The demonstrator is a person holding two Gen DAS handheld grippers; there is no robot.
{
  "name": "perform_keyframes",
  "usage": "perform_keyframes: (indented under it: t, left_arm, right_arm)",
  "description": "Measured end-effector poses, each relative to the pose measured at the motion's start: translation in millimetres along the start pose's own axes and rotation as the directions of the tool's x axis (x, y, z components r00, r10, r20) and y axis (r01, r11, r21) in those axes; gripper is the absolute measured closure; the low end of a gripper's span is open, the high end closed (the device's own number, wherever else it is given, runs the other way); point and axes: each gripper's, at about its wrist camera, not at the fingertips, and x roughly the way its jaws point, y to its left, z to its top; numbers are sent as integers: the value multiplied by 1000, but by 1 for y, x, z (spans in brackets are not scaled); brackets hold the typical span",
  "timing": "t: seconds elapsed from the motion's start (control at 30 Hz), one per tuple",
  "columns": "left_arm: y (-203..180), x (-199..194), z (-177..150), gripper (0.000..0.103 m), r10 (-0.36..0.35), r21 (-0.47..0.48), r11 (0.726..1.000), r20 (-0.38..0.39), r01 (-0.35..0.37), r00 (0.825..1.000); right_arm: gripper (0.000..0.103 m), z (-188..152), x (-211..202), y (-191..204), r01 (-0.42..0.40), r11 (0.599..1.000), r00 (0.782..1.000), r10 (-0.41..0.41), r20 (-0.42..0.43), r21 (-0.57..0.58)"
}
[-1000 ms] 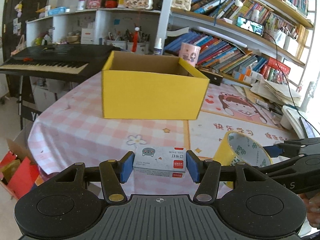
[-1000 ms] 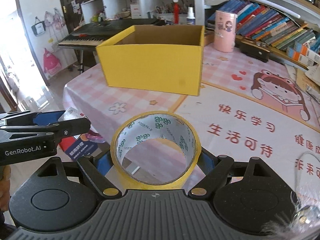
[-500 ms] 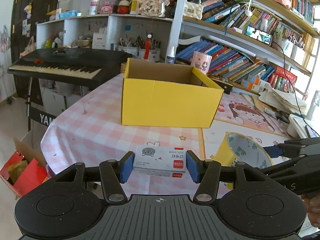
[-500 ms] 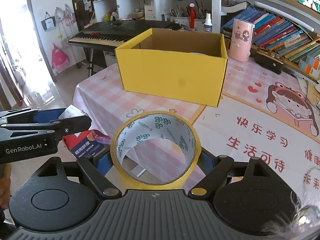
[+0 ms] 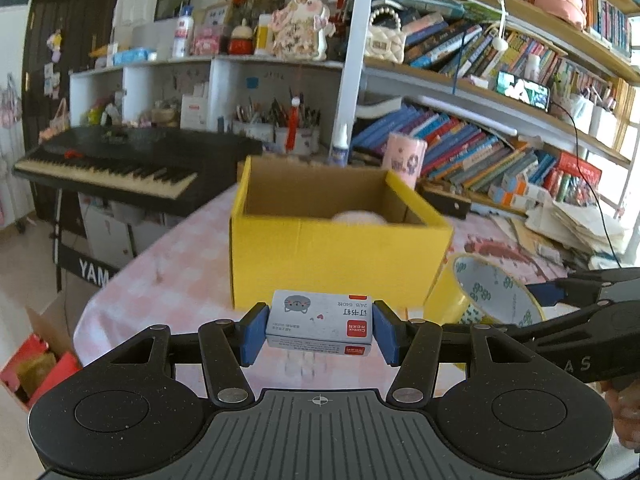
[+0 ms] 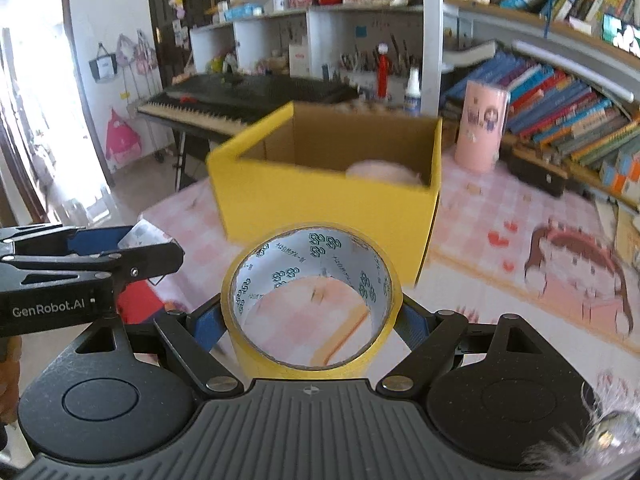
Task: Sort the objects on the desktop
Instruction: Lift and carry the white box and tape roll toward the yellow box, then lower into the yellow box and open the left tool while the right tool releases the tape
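The small box of staples (image 5: pixel 320 322) sits crosswise between my left gripper (image 5: pixel 319 332) jaws, its long axis running left to right, the blue pads clenched on its short ends, carried clear above the surface (image 5: pixel 180 264). The roll of yellow tape (image 6: pixel 312 300) is pinched the same way in my right gripper (image 6: pixel 312 324), its hole facing the camera, jaws pressed on its outer sides.

What matters for the coming move: the yellow cardboard box (image 5: pixel 336 252) lies straight ahead and just beyond both loads, its open top facing up, something pale and rounded (image 6: pixel 382 172) already inside at the right. In the left view the tape roll hangs just right of the staples, so the two hands travel side by side; I judge neither clearly nearer, though the box's near wall looms close in front of the staples.

Compared with a second ago, the yellow box fills more of both views and I now see into it from higher up; the grips look unchanged.
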Motion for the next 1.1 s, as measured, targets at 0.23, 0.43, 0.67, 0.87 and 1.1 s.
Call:
perform_keyframes:
  t: [0.23,0.43,0.67,0.87,1.1]
  left_arm:
    - [-7,29,35,48,42,-8,999,68,-41,997]
    - [-10,60,58,48,85,-23,996,97,-84,992]
    - [-12,101,73,48,120,-39,992,73,-118,990]
    - [-13,137,77,48,133,-11,991,16,-133,991]
    - [-11,171,72,48,135,-14,991,-82,-136,987]
  right_arm:
    - [19,47,14,-31,-15,999,994,20,104,-45]
    - [19,85,41,-54,-17,996,989,29,148,-82]
    - [19,116,71,-78,-17,994,986,35,164,-112]
    - [19,132,101,-91,-23,990,987,44,152,-137]
    - [19,142,132,-99,-52,989,992,68,110,-136]
